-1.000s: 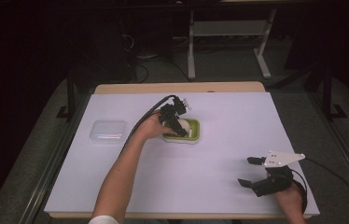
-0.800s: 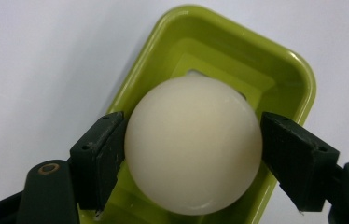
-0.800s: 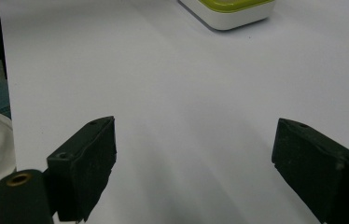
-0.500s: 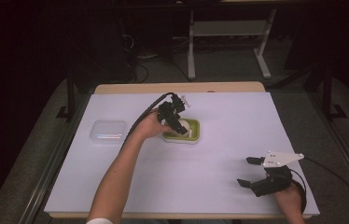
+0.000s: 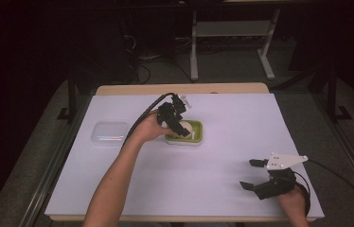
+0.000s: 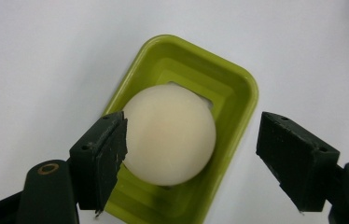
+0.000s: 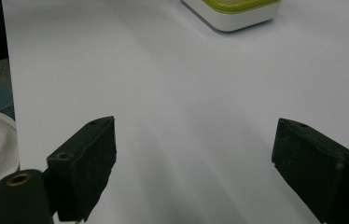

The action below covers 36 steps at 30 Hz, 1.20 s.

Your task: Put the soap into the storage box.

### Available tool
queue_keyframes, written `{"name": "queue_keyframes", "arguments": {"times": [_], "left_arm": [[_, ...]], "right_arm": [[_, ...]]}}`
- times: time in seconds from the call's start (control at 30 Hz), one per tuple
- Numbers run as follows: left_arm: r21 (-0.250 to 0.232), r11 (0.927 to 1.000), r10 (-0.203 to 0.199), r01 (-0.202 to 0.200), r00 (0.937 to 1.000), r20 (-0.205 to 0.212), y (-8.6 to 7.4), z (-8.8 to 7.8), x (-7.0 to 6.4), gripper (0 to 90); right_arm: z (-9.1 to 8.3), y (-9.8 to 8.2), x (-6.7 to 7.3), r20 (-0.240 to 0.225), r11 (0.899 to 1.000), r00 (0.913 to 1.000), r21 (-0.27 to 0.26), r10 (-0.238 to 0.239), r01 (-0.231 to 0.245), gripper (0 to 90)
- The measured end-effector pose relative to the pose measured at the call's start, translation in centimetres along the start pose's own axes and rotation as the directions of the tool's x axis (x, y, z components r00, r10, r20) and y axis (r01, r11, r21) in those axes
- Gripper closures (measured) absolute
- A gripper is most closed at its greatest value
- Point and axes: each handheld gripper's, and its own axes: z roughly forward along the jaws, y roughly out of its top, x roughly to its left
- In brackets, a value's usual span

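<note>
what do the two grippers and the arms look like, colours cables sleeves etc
Both grippers are black, with two blocky, flat-faced jaws. The left gripper trails a thick black cable along a bare forearm with no sleeve. The right gripper carries a pale three-cornered plate on top, and its thin black cable runs off to the right.

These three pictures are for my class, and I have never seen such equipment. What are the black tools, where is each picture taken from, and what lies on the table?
A person holds a two-jaw gripper in each hand. The high view looks down on the table; each gripper view looks along its own jaws. The left gripper stands open around a cream ball in a green tray, gripping nothing. The right gripper rests open near the table's front edge. A clear plastic box lies left of the tray.
</note>
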Motion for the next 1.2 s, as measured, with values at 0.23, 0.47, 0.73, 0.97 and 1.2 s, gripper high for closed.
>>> {"name": "queue_keyframes", "arguments": {"times": [0.23, 0.47, 0.73, 0.97, 1.2], "left_arm": [[-0.019, 0.9998, 0.003, -0.003, 0.9999, 0.010, -0.7, -1.0, -0.3, 23.7], [-0.045, 0.9990, -0.004, 0.005, 1.0000, 0.007, -1.7, -1.8, -0.9, 23.4], [-0.053, 0.9984, -0.017, 0.017, 0.9998, -0.002, -3.0, -2.3, -1.6, 23.4], [-0.061, 0.9980, -0.015, 0.015, 0.9999, -0.002, -4.1, -3.1, -2.3, 23.3], [-0.075, 0.9968, -0.029, 0.029, 0.9996, 0.002, -5.5, -3.5, -2.8, 23.3]], "right_arm": [[0.1, 0.0, 0.1, -0.005, 1.000, 0.9999, -0.002, 0.010, -0.010, 13.0], [0.6, 0.1, 0.1, -0.008, 1.000, 0.9999, 0.007, 0.011, -0.011, 13.0], [0.5, 0.0, 0.1, 0.002, 1.000, 0.9999, 0.009, 0.014, -0.014, 13.0], [0.4, 0.0, 0.0, 0.010, 1.000, 0.9998, 0.010, 0.015, -0.015, 13.0], [0.4, 0.1, 0.0, 0.017, 1.000, 0.9996, 0.014, 0.022, -0.023, 13.0]]}}
